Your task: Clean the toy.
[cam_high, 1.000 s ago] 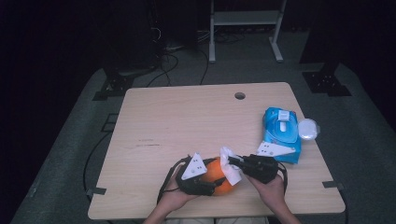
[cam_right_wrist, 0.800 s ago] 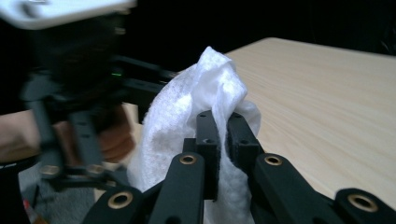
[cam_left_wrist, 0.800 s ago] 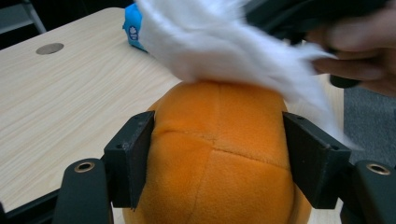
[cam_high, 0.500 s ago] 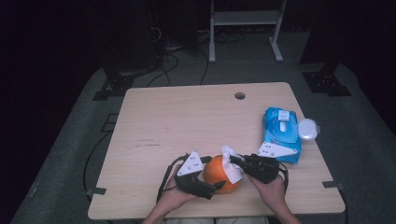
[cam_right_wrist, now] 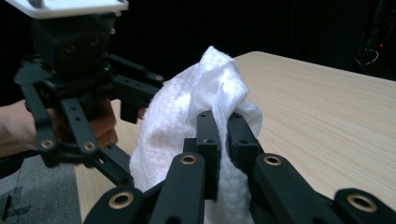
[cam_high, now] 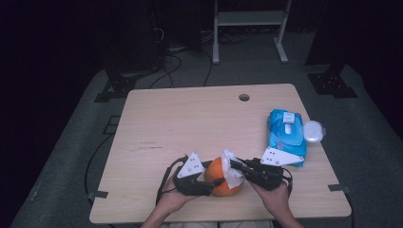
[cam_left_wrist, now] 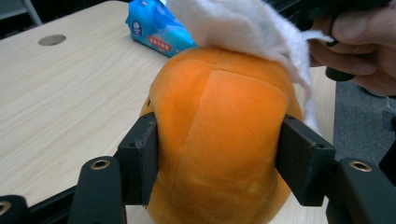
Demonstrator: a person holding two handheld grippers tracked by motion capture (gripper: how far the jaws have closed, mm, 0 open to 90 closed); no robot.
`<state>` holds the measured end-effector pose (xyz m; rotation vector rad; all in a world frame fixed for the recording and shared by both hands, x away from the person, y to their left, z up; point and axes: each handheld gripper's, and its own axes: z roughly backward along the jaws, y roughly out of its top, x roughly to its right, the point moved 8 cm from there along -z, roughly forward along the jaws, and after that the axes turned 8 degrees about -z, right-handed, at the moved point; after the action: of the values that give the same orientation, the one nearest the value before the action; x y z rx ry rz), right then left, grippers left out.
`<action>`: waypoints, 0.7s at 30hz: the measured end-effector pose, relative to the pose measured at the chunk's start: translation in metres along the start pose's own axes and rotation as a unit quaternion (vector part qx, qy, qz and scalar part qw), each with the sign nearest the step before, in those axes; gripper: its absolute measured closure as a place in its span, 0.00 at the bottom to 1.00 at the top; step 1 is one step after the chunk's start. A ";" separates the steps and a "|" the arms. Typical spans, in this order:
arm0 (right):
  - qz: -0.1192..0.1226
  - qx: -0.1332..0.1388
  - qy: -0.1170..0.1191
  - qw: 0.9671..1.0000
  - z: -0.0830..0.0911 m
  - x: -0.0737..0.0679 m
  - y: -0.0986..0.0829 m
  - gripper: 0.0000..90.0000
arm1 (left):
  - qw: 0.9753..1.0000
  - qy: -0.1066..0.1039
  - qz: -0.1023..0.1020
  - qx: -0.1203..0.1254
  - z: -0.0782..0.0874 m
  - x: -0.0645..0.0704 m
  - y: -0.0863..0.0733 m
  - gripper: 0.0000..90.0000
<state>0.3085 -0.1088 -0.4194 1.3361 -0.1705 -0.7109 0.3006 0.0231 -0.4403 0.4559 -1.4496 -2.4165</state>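
Note:
An orange plush ball point(cam_high: 220, 178) point(cam_left_wrist: 219, 140) sits near the table's front edge, squeezed between the jaws of my left gripper point(cam_high: 212, 179) point(cam_left_wrist: 219, 161). A white wipe point(cam_high: 232, 170) point(cam_left_wrist: 243, 25) point(cam_right_wrist: 187, 116) lies draped over the ball's top and right side. My right gripper point(cam_high: 234, 165) point(cam_right_wrist: 222, 135) is shut on a fold of that wipe, coming in from the right. In the right gripper view the left gripper point(cam_right_wrist: 88, 93) stands just behind the wipe.
A blue pack of wet wipes point(cam_high: 286, 135) point(cam_left_wrist: 156, 28) lies at the right of the table, a clear round lid point(cam_high: 314, 131) beside it at the edge. A cable hole point(cam_high: 244, 97) is at the back. Bare wood point(cam_high: 180, 123) stretches left and behind.
The ball has lifted or rolled slightly in the left gripper's hold, and the wipe has slid across its top. Both hands stay near the front edge.

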 end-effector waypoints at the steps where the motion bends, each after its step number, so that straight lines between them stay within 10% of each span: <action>1: -0.006 -0.003 -0.002 1.000 0.000 0.004 -0.002 0.94 | 1.000 0.003 0.003 0.004 0.001 -0.002 0.001 0.42; 5: -0.039 -0.013 -0.011 0.999 -0.001 0.021 -0.011 0.94 | 1.000 0.004 0.010 0.000 -0.001 -0.005 -0.003 0.42; 11: 0.014 -0.010 0.005 1.000 -0.005 -0.007 -0.003 0.94 | 1.000 0.010 0.023 0.000 -0.003 -0.008 -0.006 0.38; 15: -0.019 -0.010 -0.007 1.000 -0.004 0.014 -0.008 0.94 | 0.999 -0.024 0.036 0.010 -0.005 -0.005 -0.007 0.21; 21: -0.012 -0.007 -0.011 1.000 -0.004 0.008 -0.007 0.94 | 0.999 0.012 0.035 0.001 -0.012 -0.009 -0.010 0.28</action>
<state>0.3143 -0.1107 -0.4294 1.3201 -0.1661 -0.7460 0.3131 0.0219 -0.4531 0.4249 -1.4331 -2.3483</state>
